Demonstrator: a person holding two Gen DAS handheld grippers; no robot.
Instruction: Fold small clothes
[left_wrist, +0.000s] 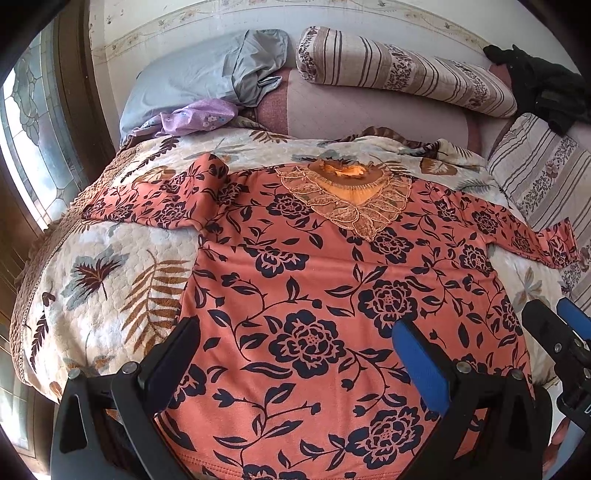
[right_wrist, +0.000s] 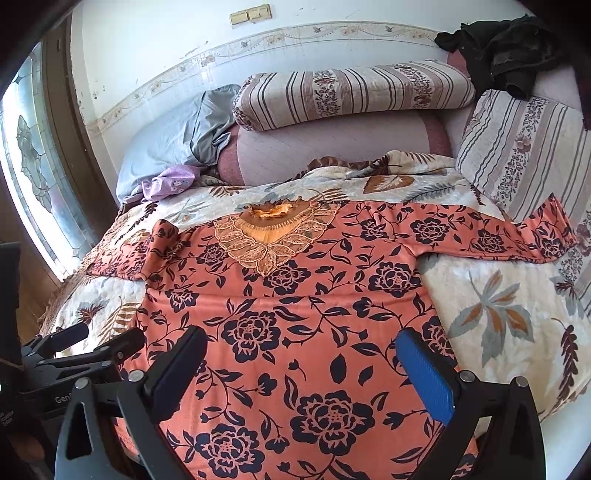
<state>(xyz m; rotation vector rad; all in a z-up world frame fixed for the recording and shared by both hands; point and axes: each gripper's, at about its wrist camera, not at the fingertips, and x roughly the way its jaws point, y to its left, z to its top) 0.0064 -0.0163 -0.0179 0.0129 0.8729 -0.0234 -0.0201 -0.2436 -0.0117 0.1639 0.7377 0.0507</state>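
An orange long-sleeved top (left_wrist: 314, 295) (right_wrist: 295, 332) with dark blue flowers and a lace collar (left_wrist: 347, 199) (right_wrist: 273, 236) lies spread flat, front up, on a leaf-patterned blanket (left_wrist: 110, 288) (right_wrist: 498, 314). Its left sleeve (left_wrist: 155, 199) is bunched, while its right sleeve (right_wrist: 498, 232) stretches out sideways. My left gripper (left_wrist: 299, 354) hovers open over the lower left part of the top, nothing between its fingers. My right gripper (right_wrist: 303, 369) is open over the lower right part, also empty. Each gripper shows at the edge of the other's view: right gripper (left_wrist: 554, 321), left gripper (right_wrist: 96, 341).
Striped pillows (left_wrist: 406, 70) (right_wrist: 524, 147) lie at the head and right of the bed. A grey pillow (left_wrist: 207, 74) and a purple cloth (left_wrist: 199, 116) sit at the back left, a black garment (right_wrist: 506, 51) at the back right. A patterned glass window (left_wrist: 33, 147) stands left of the bed.
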